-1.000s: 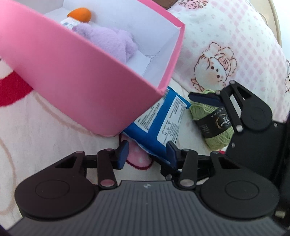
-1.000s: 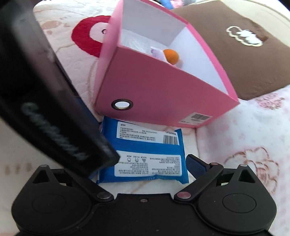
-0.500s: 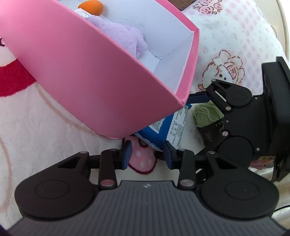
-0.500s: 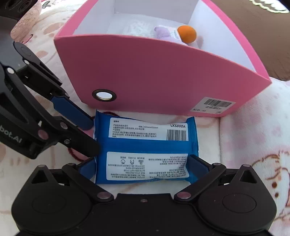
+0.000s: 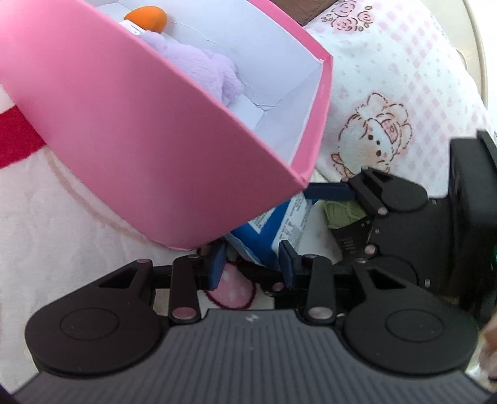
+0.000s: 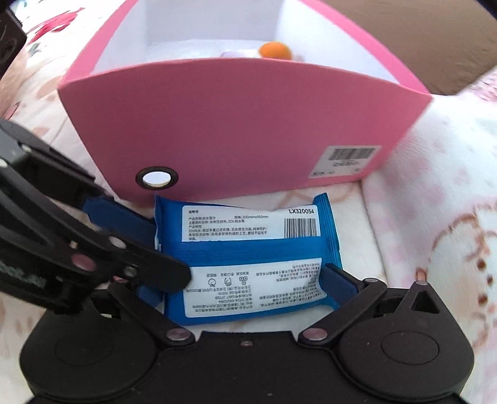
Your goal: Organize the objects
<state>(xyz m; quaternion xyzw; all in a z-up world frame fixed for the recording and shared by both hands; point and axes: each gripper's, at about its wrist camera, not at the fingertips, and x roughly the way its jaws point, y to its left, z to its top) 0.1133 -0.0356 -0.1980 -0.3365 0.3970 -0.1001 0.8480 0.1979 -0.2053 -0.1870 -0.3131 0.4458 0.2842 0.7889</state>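
We work on a pale printed blanket, and the pink box is our landmark. It stands open-topped on the blanket with a round eyelet low on its near wall. Inside it lie a purple plush toy and, beyond that, an orange ball.

Just in front of the box, touching its base, lies the blue wipes packet, label side up. Our right gripper straddles the packet's near end with its jaws spread wide; whether the pads press on it we cannot tell.

Our left gripper sits at the packet's left end, by the box's corner, with its jaws narrow and nothing gripped between them.

Further from the box, behind the right gripper, a green yarn skein peeks out.
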